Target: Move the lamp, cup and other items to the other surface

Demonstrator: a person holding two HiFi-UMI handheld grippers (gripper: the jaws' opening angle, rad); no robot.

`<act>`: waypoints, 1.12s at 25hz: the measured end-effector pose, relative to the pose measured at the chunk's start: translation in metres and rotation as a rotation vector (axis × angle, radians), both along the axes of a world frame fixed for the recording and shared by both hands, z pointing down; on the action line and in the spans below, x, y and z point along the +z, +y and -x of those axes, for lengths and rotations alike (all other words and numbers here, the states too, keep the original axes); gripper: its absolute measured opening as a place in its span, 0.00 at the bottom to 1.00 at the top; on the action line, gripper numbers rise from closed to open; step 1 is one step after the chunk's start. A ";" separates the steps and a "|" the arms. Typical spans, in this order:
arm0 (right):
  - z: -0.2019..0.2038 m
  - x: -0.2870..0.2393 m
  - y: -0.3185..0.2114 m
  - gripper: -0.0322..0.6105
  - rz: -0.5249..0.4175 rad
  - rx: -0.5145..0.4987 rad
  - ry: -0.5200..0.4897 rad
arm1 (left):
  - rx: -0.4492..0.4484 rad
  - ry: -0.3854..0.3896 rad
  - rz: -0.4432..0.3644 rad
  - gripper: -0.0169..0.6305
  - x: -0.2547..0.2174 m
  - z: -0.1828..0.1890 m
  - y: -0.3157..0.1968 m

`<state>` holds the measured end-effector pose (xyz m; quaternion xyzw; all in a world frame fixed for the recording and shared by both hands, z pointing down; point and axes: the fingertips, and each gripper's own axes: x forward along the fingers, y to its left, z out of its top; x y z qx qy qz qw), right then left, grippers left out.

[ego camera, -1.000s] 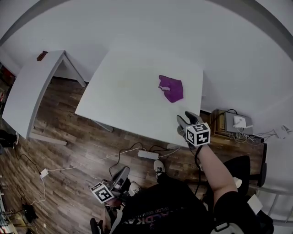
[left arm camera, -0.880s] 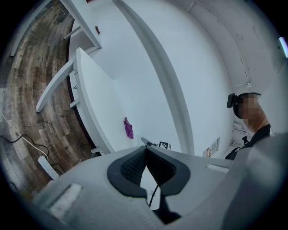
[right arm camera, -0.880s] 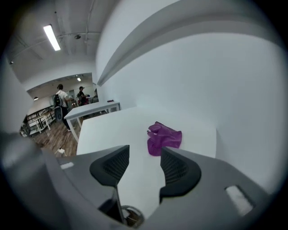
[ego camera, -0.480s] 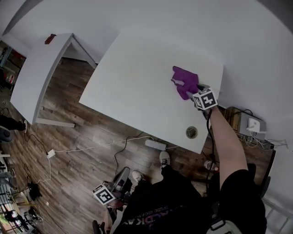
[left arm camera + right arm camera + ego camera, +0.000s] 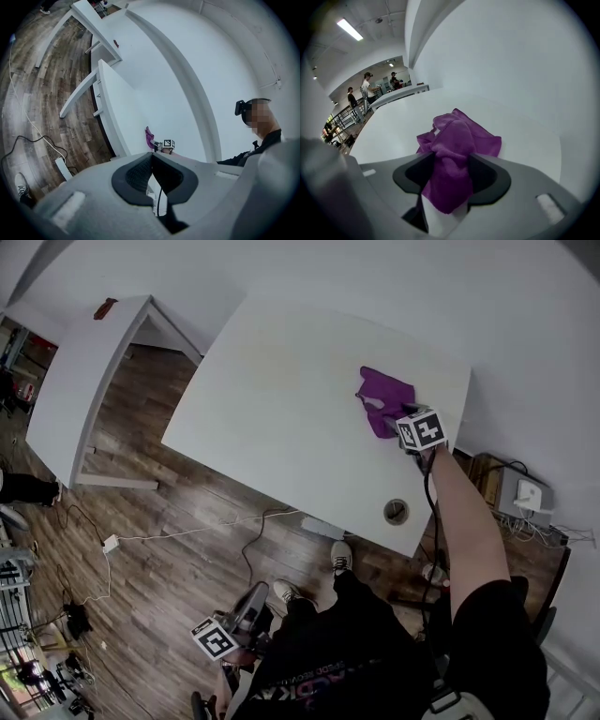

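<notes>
A crumpled purple cloth [image 5: 384, 392] lies on the big white table [image 5: 281, 399] near its right edge. My right gripper [image 5: 394, 418] hangs tilted down over the cloth's near side. In the right gripper view the cloth [image 5: 459, 136] fills the gap of this gripper [image 5: 452, 171]; the jaws stand wide, having opened up and then eased in slightly, and I see no squeeze. My left gripper [image 5: 246, 604] stays low beside the person's legs, over the floor. Its pads [image 5: 151, 158] meet at the tip with nothing between them. No lamp or cup is in view.
A second white table [image 5: 75, 381] stands at the left with a small reddish object [image 5: 103, 307] at its far end. A round cable hole [image 5: 396, 512] sits near the big table's front edge. A power strip [image 5: 319, 529] and cables lie on the wooden floor.
My right gripper moved from the table's near edge out across it to the purple cloth and came down over it. The left gripper stayed low by the legs.
</notes>
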<state>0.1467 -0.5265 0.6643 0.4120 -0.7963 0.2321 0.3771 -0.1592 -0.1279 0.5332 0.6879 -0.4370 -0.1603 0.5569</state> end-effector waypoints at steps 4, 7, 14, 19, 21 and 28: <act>0.001 -0.001 0.004 0.24 -0.004 0.033 -0.008 | 0.029 -0.003 -0.003 0.02 0.001 -0.005 -0.003; 0.000 -0.005 0.009 0.20 -0.019 0.082 -0.002 | 0.061 -0.011 -0.020 0.02 -0.004 -0.004 -0.006; 0.007 -0.037 0.026 0.17 -0.113 0.158 -0.065 | 0.067 -0.004 -0.054 0.02 -0.014 0.020 0.002; 0.010 -0.076 0.044 0.17 -0.214 0.224 -0.085 | 0.097 0.022 -0.084 0.02 -0.018 0.034 0.006; 0.013 -0.092 0.053 0.17 -0.247 0.238 -0.096 | 0.120 0.033 -0.091 0.02 -0.019 0.037 0.006; 0.018 -0.134 0.105 0.17 -0.314 0.279 -0.123 | 0.208 0.054 -0.132 0.02 -0.029 0.050 0.008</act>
